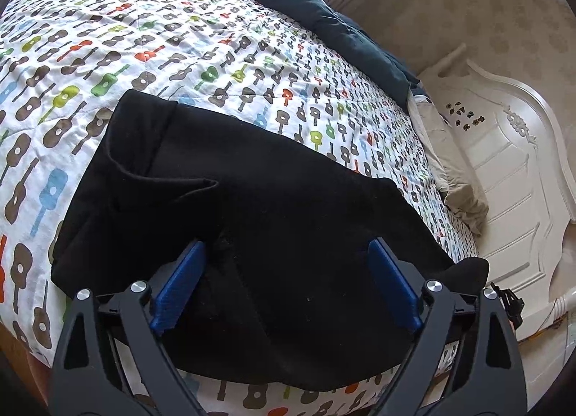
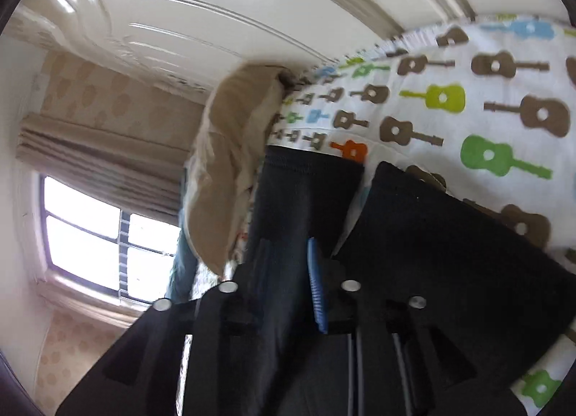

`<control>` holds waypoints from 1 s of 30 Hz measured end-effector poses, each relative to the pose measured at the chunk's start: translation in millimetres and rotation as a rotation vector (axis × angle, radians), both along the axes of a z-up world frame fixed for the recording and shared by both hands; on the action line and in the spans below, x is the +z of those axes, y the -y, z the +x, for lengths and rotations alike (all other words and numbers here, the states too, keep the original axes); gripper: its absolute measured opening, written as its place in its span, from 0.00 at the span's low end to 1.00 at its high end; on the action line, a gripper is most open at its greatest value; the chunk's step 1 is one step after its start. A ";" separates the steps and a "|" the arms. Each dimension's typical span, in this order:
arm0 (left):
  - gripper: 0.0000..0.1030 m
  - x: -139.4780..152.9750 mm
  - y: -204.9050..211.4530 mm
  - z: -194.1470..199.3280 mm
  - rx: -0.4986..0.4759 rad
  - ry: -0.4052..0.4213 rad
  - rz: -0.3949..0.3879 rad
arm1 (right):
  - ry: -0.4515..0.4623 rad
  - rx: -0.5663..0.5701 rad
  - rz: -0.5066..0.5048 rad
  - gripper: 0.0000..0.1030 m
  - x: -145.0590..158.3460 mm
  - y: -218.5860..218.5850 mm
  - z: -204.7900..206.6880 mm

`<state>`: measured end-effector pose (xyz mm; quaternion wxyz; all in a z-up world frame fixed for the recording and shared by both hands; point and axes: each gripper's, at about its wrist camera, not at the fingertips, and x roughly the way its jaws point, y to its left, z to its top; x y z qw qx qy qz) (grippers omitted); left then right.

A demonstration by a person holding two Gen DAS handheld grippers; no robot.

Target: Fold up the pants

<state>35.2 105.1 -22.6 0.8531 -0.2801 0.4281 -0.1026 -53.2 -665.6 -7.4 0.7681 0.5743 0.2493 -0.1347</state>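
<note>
Black pants (image 1: 259, 207) lie spread over the near side of a bed with a guitar-print sheet (image 1: 108, 56). My left gripper (image 1: 288, 272) hovers just over the pants near the bed's front edge. It is open wide, its blue pads (image 1: 183, 282) well apart and only flat cloth below them. In the right wrist view, which is blurred, a strip of the pants (image 2: 309, 192) runs from its hem down into my right gripper (image 2: 280, 272). The jaws stand narrow and cloth fills the gap. One blue pad (image 2: 316, 290) shows; the other is hidden by fabric.
A dark blue duvet (image 1: 288, 1) is bunched along the far side of the bed. A beige pillow (image 1: 464, 200) lies against the white headboard (image 1: 511, 171). Beyond the bed are a window (image 2: 90, 228) and a curtain (image 2: 100, 164).
</note>
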 end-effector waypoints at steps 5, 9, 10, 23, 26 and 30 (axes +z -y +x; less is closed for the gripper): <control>0.88 -1.1 -5.9 -1.0 0.014 -0.008 -0.047 | -0.014 -0.088 0.058 0.36 -8.1 -3.6 -6.9; 0.89 -1.2 -5.6 -1.0 0.009 -0.011 -0.047 | -0.017 -0.102 0.064 0.37 -15.7 -1.5 -8.0; 0.89 -1.4 -5.3 -0.9 0.008 -0.011 -0.044 | -0.011 -0.101 0.067 0.37 -18.0 0.1 -5.9; 0.89 -1.4 -5.1 1.3 0.001 -0.014 -0.038 | 0.116 -0.075 -0.027 0.06 22.6 -7.0 -16.6; 0.89 -1.7 -6.1 1.2 -0.001 -0.013 -0.043 | 0.159 -0.095 -0.068 0.06 47.6 -10.3 -47.1; 0.89 -2.0 -4.2 0.0 -0.001 -0.006 -0.033 | 0.127 -0.123 -0.064 0.06 45.3 -8.9 -83.4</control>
